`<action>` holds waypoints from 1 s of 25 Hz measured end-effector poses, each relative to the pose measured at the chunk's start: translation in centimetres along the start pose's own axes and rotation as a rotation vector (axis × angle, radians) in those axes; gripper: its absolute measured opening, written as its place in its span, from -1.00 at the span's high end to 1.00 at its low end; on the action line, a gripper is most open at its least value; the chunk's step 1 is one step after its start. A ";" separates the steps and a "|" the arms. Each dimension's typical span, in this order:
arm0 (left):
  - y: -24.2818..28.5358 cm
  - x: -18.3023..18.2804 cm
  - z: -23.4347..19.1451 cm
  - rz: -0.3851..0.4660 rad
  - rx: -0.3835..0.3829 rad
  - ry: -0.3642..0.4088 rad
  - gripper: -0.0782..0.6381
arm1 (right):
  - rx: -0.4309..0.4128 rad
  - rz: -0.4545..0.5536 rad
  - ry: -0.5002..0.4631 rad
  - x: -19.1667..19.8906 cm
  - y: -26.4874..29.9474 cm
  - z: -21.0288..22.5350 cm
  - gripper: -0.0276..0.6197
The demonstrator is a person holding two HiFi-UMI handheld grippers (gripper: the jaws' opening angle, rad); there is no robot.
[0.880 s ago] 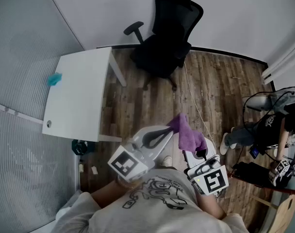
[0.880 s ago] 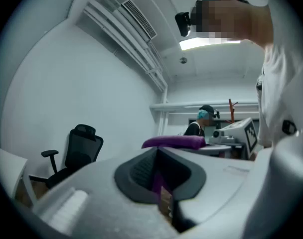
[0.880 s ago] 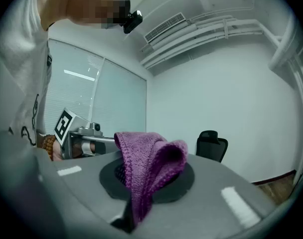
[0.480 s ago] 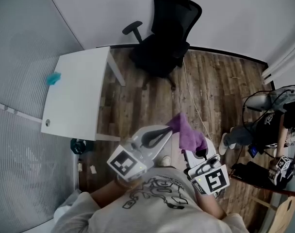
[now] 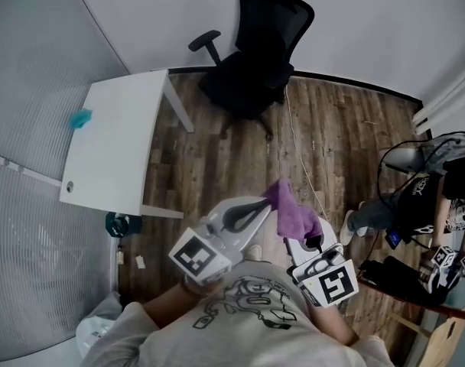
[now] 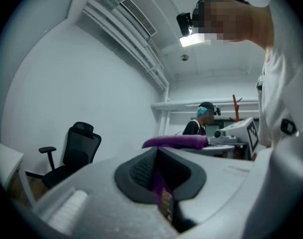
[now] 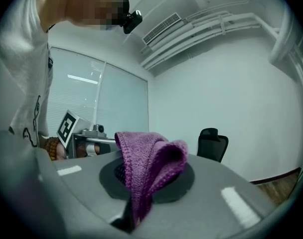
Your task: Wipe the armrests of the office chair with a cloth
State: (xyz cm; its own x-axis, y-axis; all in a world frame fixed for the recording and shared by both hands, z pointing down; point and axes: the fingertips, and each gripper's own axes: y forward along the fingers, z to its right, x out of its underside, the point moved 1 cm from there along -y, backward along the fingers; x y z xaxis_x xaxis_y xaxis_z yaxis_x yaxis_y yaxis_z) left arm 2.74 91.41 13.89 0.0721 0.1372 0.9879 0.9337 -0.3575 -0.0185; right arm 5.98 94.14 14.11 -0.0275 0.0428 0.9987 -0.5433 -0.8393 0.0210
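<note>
In the head view a brown wood-plank floor [image 5: 217, 167] runs up to a plain white wall [image 5: 370, 21]. The black mesh-backed office chair [image 5: 255, 52] stands against that wall, well apart from both grippers. A white rectangular table [image 5: 114, 151] stands to the left of the chair, beside a ribbed translucent partition [image 5: 34, 67], and bears a small teal object [image 5: 81, 118]. A thin white cable [image 5: 301, 159] trails over the planks.

The purple knitted cloth [image 5: 295, 214] rises from the right gripper [image 5: 309, 243] to the tip of the left gripper [image 5: 269, 203].

In the left gripper view the jaws are drawn together, with a strip of the cloth in the slit between them. White pipes [image 6: 141, 49] run under the ceiling, and a second person [image 6: 204, 119] stands far off.

In the right gripper view the jaws clamp the cloth, which folds over their tips. A pale glazed partition [image 7: 91, 103] meets the white wall.
</note>
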 end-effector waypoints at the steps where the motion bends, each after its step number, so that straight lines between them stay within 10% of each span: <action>1: 0.3 0.1 0.1 0.000 -0.003 -0.003 0.78 | 0.002 0.002 0.005 0.0 -0.1 0.3 0.84; 12: 2.1 0.8 -3.6 -0.005 -0.045 -0.019 0.78 | -0.025 -0.023 0.013 1.1 2.3 3.2 0.84; 25: 7.2 0.0 -17.3 -0.012 -0.046 -0.038 0.78 | -0.015 -0.044 0.006 1.5 14.4 11.1 0.84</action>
State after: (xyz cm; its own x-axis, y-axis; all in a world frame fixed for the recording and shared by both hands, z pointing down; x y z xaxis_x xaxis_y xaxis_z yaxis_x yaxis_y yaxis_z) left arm 3.45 72.89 16.43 0.0755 0.1762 0.9815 0.9175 -0.3977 0.0009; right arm 7.45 76.07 16.40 -0.0079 0.0831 0.9965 -0.5568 -0.8281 0.0646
